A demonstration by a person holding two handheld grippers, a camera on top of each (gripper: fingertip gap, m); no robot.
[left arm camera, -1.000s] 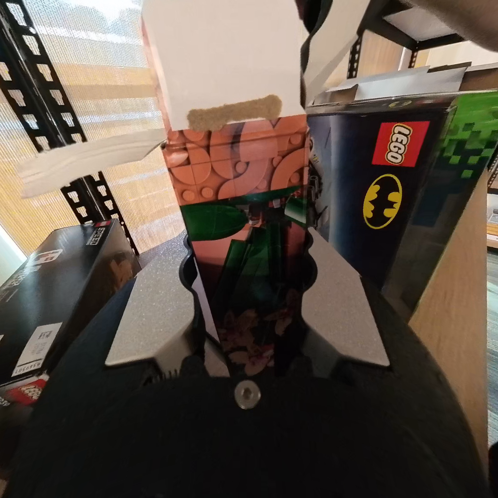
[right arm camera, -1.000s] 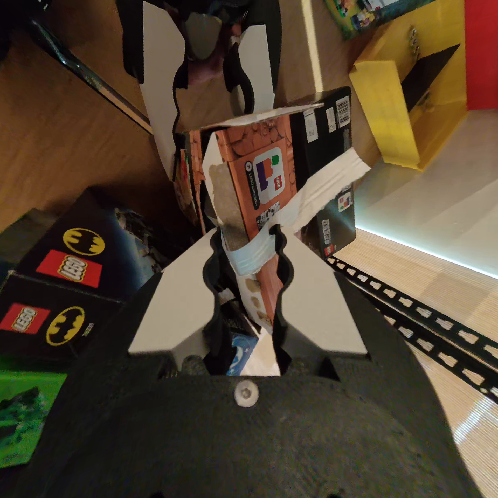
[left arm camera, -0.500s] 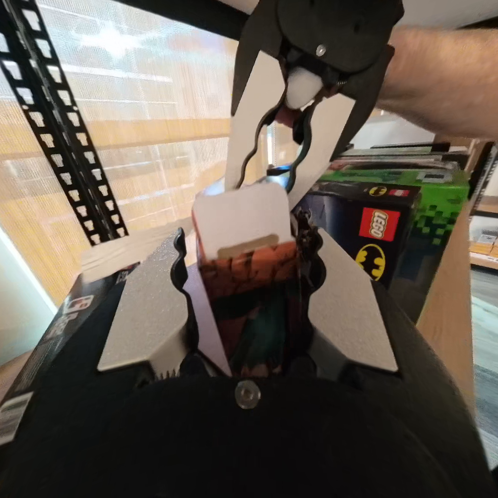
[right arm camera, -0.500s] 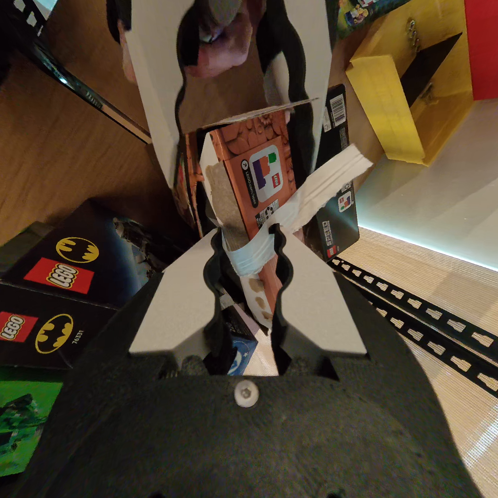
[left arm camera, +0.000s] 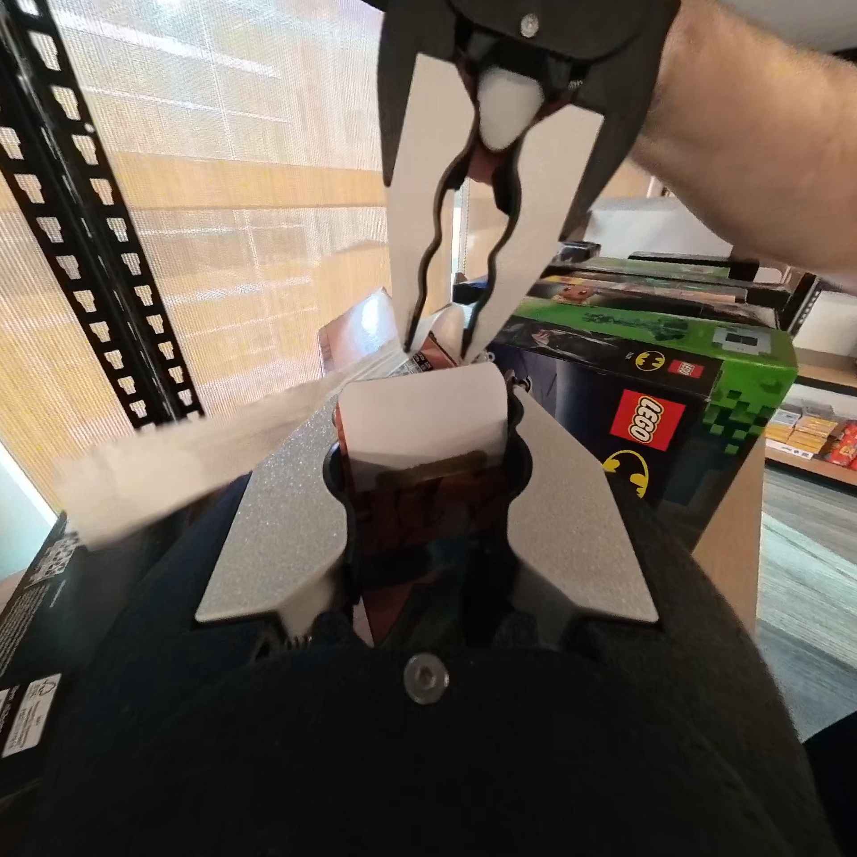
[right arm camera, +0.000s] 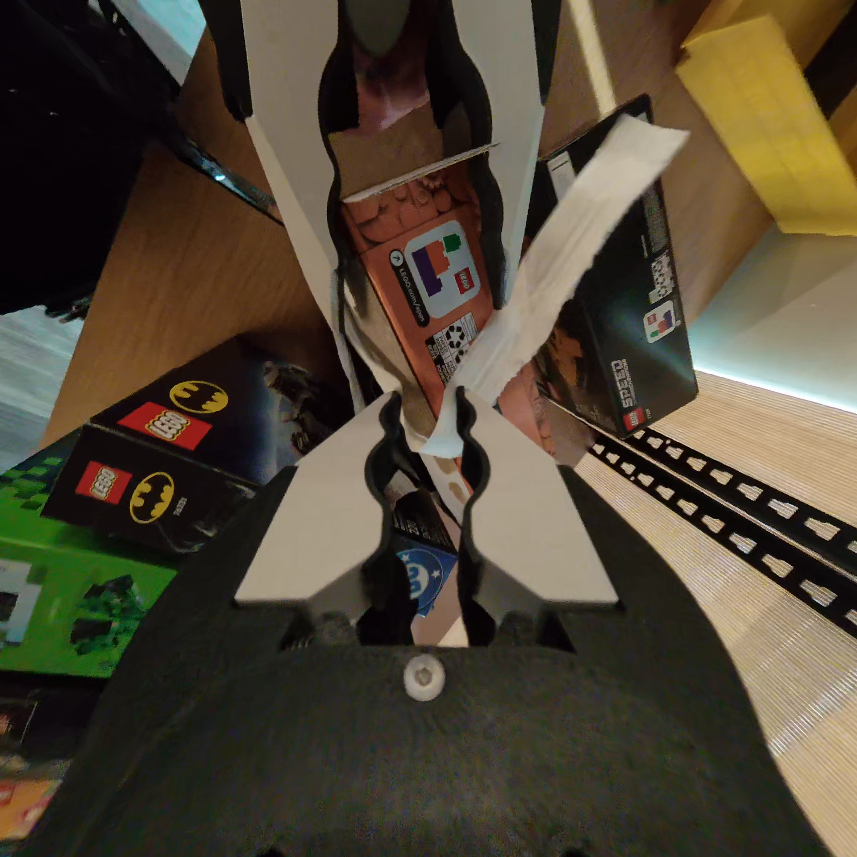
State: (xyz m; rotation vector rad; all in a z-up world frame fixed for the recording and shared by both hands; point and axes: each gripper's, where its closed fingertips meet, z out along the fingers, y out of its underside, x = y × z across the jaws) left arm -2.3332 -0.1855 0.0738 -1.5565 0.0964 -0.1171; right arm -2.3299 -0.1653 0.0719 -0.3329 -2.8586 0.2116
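The left gripper [left arm camera: 426, 473] clamps an orange box [left arm camera: 419, 505] with an open white flap [left arm camera: 422, 417]. The right gripper [right arm camera: 429, 417] pinches a white paper strip [right arm camera: 570, 259] and the flap edge at the box's far end. The orange box carries a printed brick logo and recycling marks, seen only in the right wrist view. Black boxes with a yellow bat emblem [right arm camera: 153, 440] lie left; only the left wrist view shows a forearm [left arm camera: 751, 153].

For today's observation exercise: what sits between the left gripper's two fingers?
An orange box with its white flap open; both wrist views show it.
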